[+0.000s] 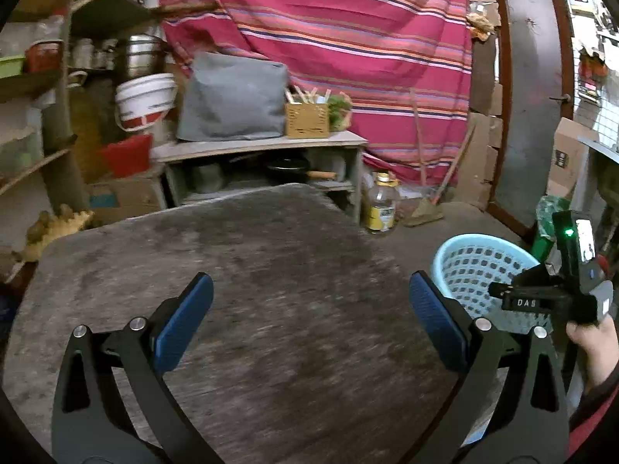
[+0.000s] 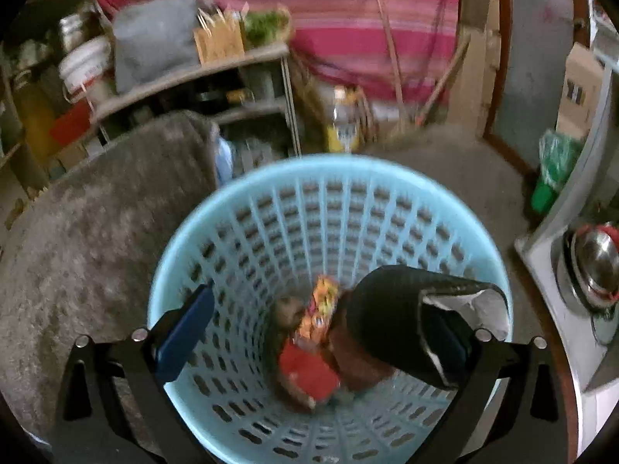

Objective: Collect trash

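Observation:
A light blue perforated basket (image 2: 329, 208) stands on the floor beside the grey table (image 2: 96, 224). Inside lie a red packet (image 2: 309, 375), an orange snack wrapper (image 2: 321, 309) and a brown item (image 2: 356, 352). My right gripper (image 2: 321, 332) is open over the basket; a black wrapper with a silver lining (image 2: 410, 309) rests against its right finger, jaws wide apart. My left gripper (image 1: 309, 321) is open and empty above the bare table (image 1: 232, 239). The basket (image 1: 476, 270) and the right gripper's body (image 1: 549, 294) show at the right in the left wrist view.
A low shelf (image 1: 263, 147) with a grey bag (image 1: 232, 100) and a wooden box (image 1: 307, 120) stands behind the table. A plastic bottle (image 1: 383, 205) and a broom (image 1: 425, 208) stand on the floor. A door (image 1: 534, 96) is at the right. A steel bowl (image 2: 595, 266) sits at right.

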A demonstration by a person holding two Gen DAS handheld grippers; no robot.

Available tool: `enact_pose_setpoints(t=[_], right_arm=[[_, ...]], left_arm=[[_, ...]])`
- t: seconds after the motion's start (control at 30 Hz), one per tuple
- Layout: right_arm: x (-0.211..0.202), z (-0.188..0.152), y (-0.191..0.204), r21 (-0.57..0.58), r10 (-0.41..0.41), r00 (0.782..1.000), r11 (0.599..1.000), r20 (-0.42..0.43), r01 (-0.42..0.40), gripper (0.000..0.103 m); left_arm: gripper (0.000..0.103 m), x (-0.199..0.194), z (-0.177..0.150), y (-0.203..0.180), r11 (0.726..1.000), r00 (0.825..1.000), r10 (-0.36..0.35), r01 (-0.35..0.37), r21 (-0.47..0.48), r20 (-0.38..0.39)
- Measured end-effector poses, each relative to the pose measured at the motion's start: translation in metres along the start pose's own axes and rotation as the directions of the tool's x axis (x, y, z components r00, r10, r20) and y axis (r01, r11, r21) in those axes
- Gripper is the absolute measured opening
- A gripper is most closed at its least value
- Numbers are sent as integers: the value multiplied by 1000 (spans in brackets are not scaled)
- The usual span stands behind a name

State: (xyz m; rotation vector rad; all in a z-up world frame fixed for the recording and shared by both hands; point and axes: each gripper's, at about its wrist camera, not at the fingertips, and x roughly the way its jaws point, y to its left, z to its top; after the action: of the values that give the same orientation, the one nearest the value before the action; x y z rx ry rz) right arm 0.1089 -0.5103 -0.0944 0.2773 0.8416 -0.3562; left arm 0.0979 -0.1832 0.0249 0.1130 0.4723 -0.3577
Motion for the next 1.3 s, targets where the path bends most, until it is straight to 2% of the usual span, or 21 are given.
enact_pose_setpoints(t=[0.2,0.37,0.57,0.67,0.87,0.97,1.17,1.3], right_arm=[[-4,3,2,21,-32,999,999,-38,33,99],[-17,2,13,5,-56,998,998,-32,56,99],[-54,-11,30,6,-32,997,999,70,31,99],[-79,-24,41,2,9,990,1000,139,-9,99],[-118,-58,72,-42,70,966,997,248,-62,99],[-137,-80,90,-79,101,945,994,310,-80,99],[-156,-109,118,-131,120,911,989,394,-73,99],[-166,-125,134,-170,156,887,981,434,-89,99]], left_arm=[[98,-23,-7,35,998,999,51,-51,-24,6],[98,-34,-10,56,996,996,88,-87,-35,12],[98,-48,-22,75,991,993,113,-109,-75,42],[98,-55,-30,75,990,990,125,-121,-77,58],[98,-68,-51,76,990,991,119,-113,-86,68],[98,-78,-61,76,987,986,145,-138,-84,81],[98,-90,-79,86,982,985,144,-132,-134,90],[98,-96,-89,90,980,979,176,-164,-113,106]])
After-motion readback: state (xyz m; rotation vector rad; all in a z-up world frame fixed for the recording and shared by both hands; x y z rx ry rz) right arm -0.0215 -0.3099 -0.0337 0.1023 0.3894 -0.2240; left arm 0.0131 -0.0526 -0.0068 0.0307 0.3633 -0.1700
